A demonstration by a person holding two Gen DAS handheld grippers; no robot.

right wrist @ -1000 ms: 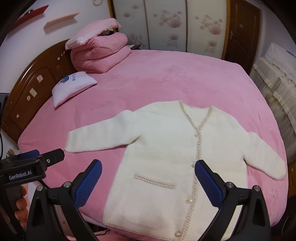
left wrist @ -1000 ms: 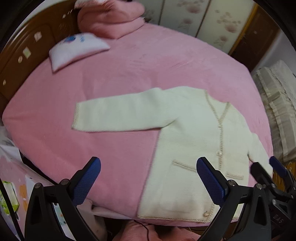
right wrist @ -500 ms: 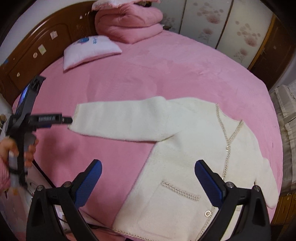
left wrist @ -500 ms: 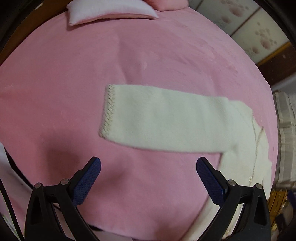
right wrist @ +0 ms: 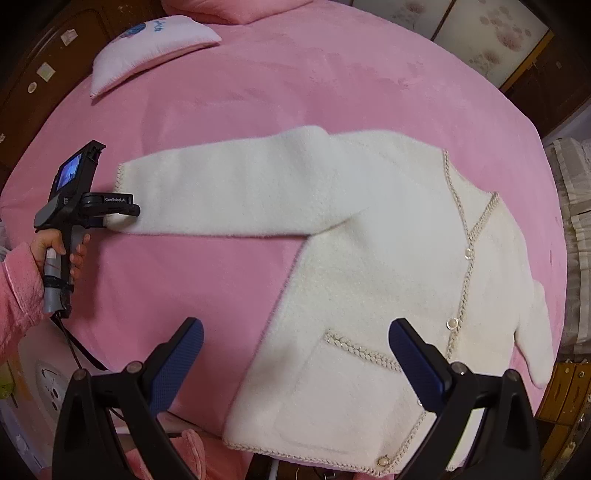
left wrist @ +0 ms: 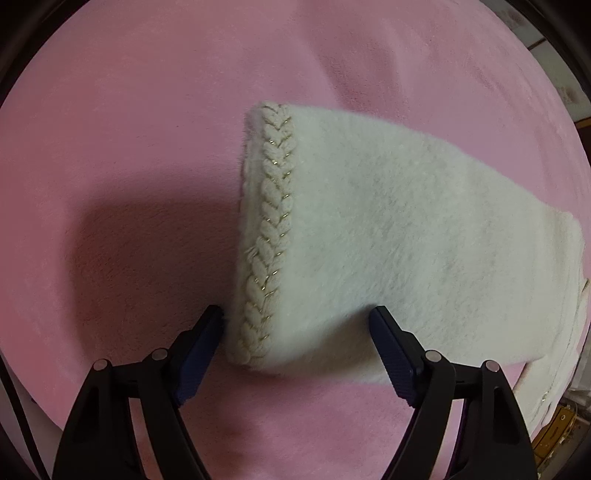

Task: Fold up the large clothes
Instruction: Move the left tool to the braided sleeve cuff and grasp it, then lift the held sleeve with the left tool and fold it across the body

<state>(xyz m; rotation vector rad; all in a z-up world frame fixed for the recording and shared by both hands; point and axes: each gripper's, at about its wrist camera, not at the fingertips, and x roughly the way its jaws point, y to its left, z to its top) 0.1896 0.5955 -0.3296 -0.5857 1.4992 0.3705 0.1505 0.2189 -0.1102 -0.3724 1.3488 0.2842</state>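
A cream fluffy cardigan point(right wrist: 388, 266) with braided gold trim lies flat, front up, on the pink bed point(right wrist: 295, 81). Its left sleeve point(left wrist: 388, 229) stretches out sideways. My left gripper point(left wrist: 295, 325) is open, its jaws straddling the near corner of the sleeve cuff point(left wrist: 269, 236), with one blue pad on each side. It also shows in the right wrist view point(right wrist: 122, 214) at the cuff. My right gripper point(right wrist: 295, 343) is open and empty, above the cardigan's lower edge near the pocket point(right wrist: 343, 391).
A white-pink pillow point(right wrist: 151, 48) lies at the head of the bed next to the wooden headboard point(right wrist: 40, 74). A folded pink quilt point(right wrist: 229, 7) sits behind it. Cream bedding point(right wrist: 572, 221) is piled at the right. My pink-sleeved hand point(right wrist: 22, 280) holds the left gripper.
My left gripper has moved in close to the sleeve cuff, and its jaws have narrowed around the corner. My right gripper has come a little closer to the cardigan.
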